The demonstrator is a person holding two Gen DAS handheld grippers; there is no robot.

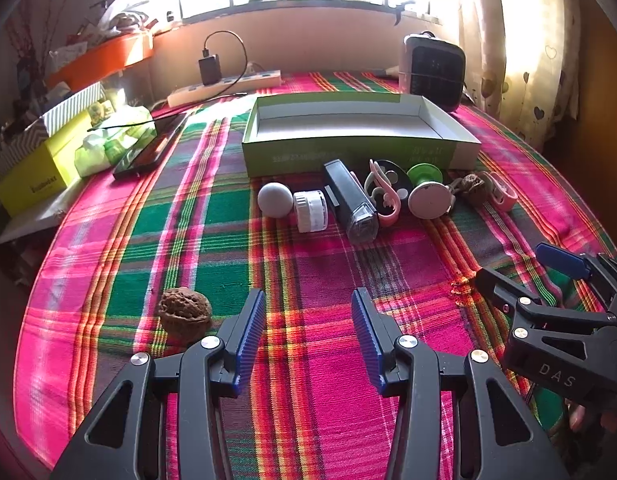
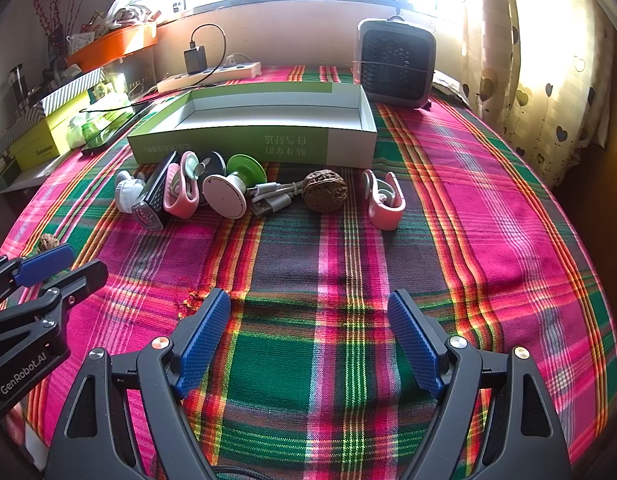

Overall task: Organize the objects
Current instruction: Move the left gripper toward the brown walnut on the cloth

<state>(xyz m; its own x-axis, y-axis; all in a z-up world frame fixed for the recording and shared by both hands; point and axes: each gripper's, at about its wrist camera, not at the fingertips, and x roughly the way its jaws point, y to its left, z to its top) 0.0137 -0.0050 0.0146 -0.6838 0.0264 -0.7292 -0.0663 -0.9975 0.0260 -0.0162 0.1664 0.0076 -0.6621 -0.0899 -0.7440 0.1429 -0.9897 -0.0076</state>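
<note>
Both claws are held low over the plaid pink-and-green tablecloth, and nothing is gripped: the left claw is spread wide, the right claw likewise spread and empty. The shallow green-and-white cardboard box stands empty at the far side of the table, and the clutter to be tidied is lined up just in front of its near wall.

Trouble is easily imagined here. The grey rubber ball and the small white ribbed jar lie touching; a nudge from one finger could send the ball rolling off across the cloth. The white coiled USB cable is tangled against the round white disc, so a lift of one may drag the other. The brown wrinkled walnut could slip from a hard pinch.

A second brown walnut, apart from the row and just beside the left claw, is plainly shown by the left view; in the right view it is reduced to a dim speck at the left edge, possibly missed altogether. The pink plastic clip is shown clearly, standing apart, only by the right view.
</note>
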